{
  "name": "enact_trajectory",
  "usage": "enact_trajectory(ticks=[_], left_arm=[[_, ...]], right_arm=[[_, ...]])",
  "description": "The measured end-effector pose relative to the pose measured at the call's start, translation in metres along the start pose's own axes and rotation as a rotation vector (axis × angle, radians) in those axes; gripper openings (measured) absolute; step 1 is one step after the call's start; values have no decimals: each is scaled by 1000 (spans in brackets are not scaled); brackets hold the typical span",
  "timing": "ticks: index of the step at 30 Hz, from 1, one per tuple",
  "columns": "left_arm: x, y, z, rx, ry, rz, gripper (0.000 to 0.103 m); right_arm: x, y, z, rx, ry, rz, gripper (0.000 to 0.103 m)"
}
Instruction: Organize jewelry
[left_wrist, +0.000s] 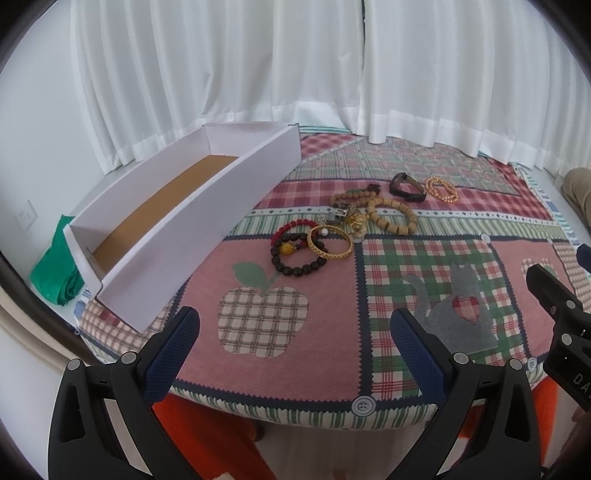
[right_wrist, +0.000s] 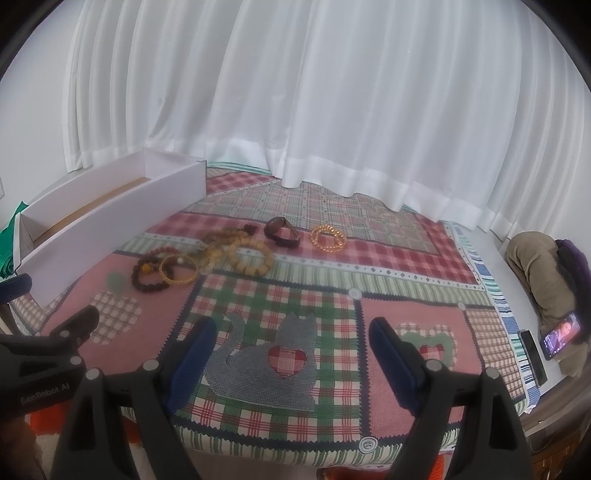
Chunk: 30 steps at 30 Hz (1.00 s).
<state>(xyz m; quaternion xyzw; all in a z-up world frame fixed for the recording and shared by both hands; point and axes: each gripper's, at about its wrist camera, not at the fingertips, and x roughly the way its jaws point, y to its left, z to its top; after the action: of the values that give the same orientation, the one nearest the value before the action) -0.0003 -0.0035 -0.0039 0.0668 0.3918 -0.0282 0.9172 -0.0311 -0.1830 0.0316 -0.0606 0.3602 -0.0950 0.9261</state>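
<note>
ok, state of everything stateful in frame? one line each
white box: open-topped, nothing visible inside
left gripper: open, holding nothing
right gripper: open, holding nothing
gold bangle: flat on the cloth, overlapping the dark bead bracelet
phone: screen lit

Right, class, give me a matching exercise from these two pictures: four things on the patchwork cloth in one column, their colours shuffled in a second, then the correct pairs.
Things:
1. long box
2. bangle
3. large-bead bracelet
4. cat patch

Colours:
A. grey
B. pale wood tan
C. white outside, brown floor
D. shiny gold

Pairs: 1-C, 2-D, 3-B, 4-A
</note>
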Motion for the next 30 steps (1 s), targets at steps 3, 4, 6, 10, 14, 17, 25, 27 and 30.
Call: enact_trajectory(ticks=[3, 4, 6, 10, 14, 17, 25, 27, 30], left_arm=[[0, -1, 0, 5, -3, -3, 102], [0, -1, 0, 7, -2, -6, 102], [1, -2, 0, 15, 0, -10, 102], [1, -7, -1, 40, 3, -15, 102], [1, -11, -3, 60, 3, -29, 102], [2, -13, -3, 67, 8, -35, 102], [2, -15, -4, 88, -4, -30, 102], [3, -12, -3, 75, 2, -28, 103], [9, -2, -1, 24, 46, -65, 103]], right_arm=[[-1, 1, 0, 5, -3, 5, 86], [-2, 3, 0, 6, -6, 8, 86], [-4, 3, 1, 7, -13, 13, 86], [-4, -3, 3, 17, -21, 21, 86], [-3, -5, 4, 29, -19, 23, 86], [0, -8, 4, 37, -15, 28, 86], [4, -6, 4, 35, -10, 32, 86], [4, -6, 3, 35, -11, 32, 86], [4, -6, 3, 36, -11, 32, 86]])
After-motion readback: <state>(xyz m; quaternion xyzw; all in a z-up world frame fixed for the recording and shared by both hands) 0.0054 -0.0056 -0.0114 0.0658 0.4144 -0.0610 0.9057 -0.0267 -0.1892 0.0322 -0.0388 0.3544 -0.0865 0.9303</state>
